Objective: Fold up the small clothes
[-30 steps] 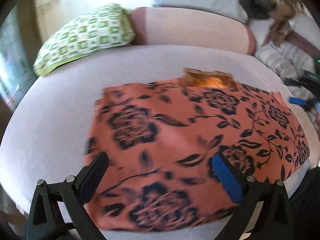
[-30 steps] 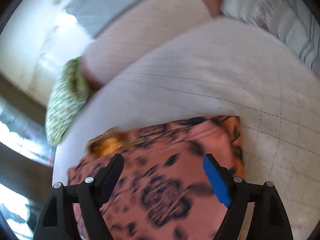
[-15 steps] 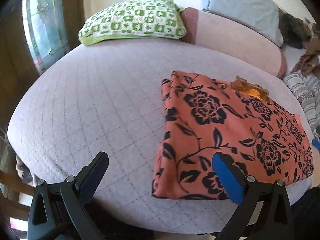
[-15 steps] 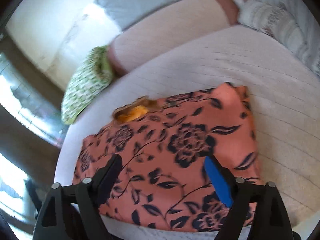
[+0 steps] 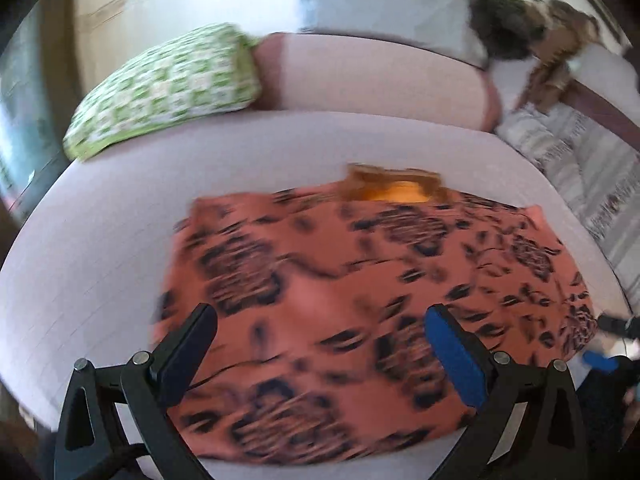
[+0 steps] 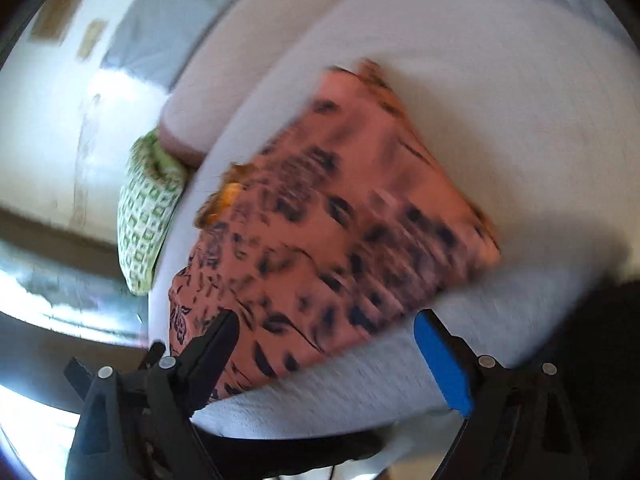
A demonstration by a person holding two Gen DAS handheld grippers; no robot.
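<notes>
Change: half a second ago the left view sat off to the cloth's left side; now it is back over the cloth, and both views are smeared by motion.
Cloth (image 5: 360,292): orange, black floral print, lying flat as a folded rectangle on the bed (image 5: 120,208), near its front edge; an orange-yellow patch shows at the far edge.
Left tongs (image 5: 320,344): wide apart, holding nothing, low over the near half.
Right tongs (image 6: 324,356): wide apart, holding nothing, at the near edge.
Handling: likely light, soft and limp; it will sag and slide.
Grip: pinch corners or the doubled edge.
Nearby: green pillow (image 5: 168,88).
</notes>
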